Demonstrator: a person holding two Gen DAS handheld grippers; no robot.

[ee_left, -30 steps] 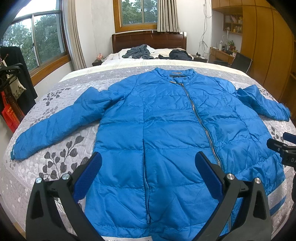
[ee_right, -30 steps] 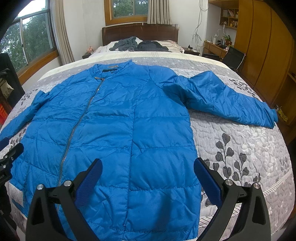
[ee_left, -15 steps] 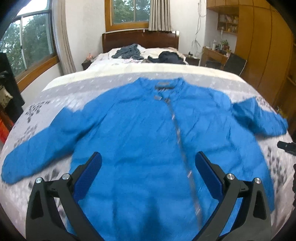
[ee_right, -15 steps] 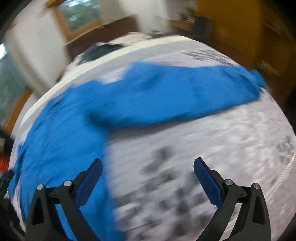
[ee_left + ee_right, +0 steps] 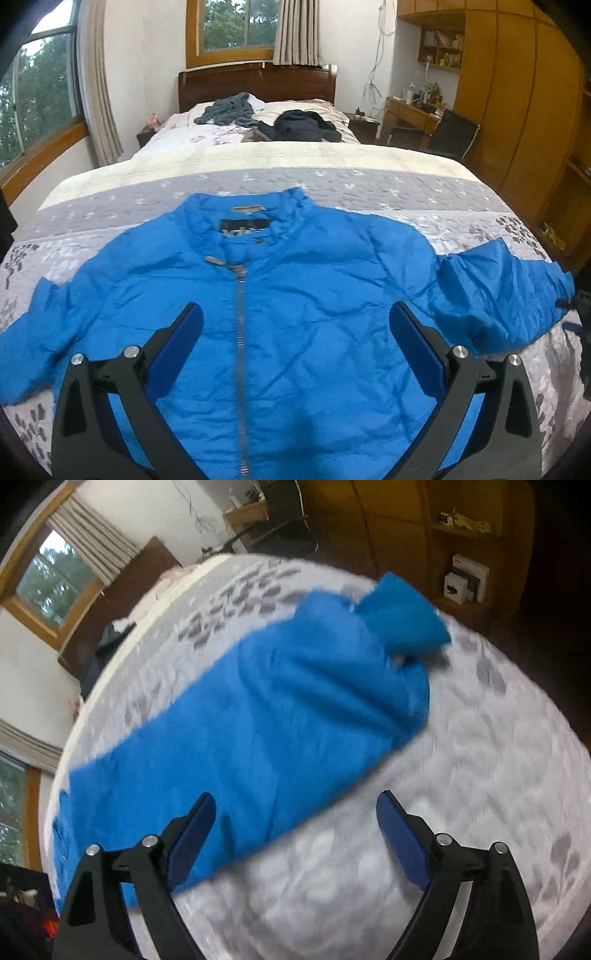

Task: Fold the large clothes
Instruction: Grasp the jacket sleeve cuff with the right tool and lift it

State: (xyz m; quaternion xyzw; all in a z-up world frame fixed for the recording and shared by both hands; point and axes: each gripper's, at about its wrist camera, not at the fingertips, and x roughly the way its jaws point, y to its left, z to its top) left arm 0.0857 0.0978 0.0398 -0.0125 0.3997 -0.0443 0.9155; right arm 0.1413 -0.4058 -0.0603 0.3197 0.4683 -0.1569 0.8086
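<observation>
Looking along your left gripper [image 5: 295, 339], you have its blue-padded fingers spread wide with nothing between them, hanging over the chest of the blue puffer jacket [image 5: 295, 295]. The jacket lies front-up on the grey-and-white patterned bedspread [image 5: 369, 184], zipped along its zipper [image 5: 241, 332], collar [image 5: 247, 218] toward the far headboard [image 5: 258, 81]. Its left sleeve [image 5: 44, 325] runs off toward the left edge of the bed; its right sleeve [image 5: 506, 291] stretches right and bunches near the bed's right edge. Far beyond the collar, a grey garment [image 5: 229, 110] and a dark garment [image 5: 299, 125] sit on the pillows. A desk [image 5: 410, 110] and a wooden wardrobe [image 5: 517, 110] stand at the right.

Your right gripper [image 5: 295, 827] is likewise spread apart and empty, tilted over the near right part of the bed. Its view is smeared, but that same sleeve [image 5: 277, 720] lies diagonally before it, with the cuff end [image 5: 402, 616] seemingly folded up at the far right. The left fingertip [image 5: 195, 827] overlaps the sleeve's blue fabric; the right fingertip [image 5: 399, 834] sits over bare quilt [image 5: 443, 775]. Whether either touches the cloth, I cannot tell.
</observation>
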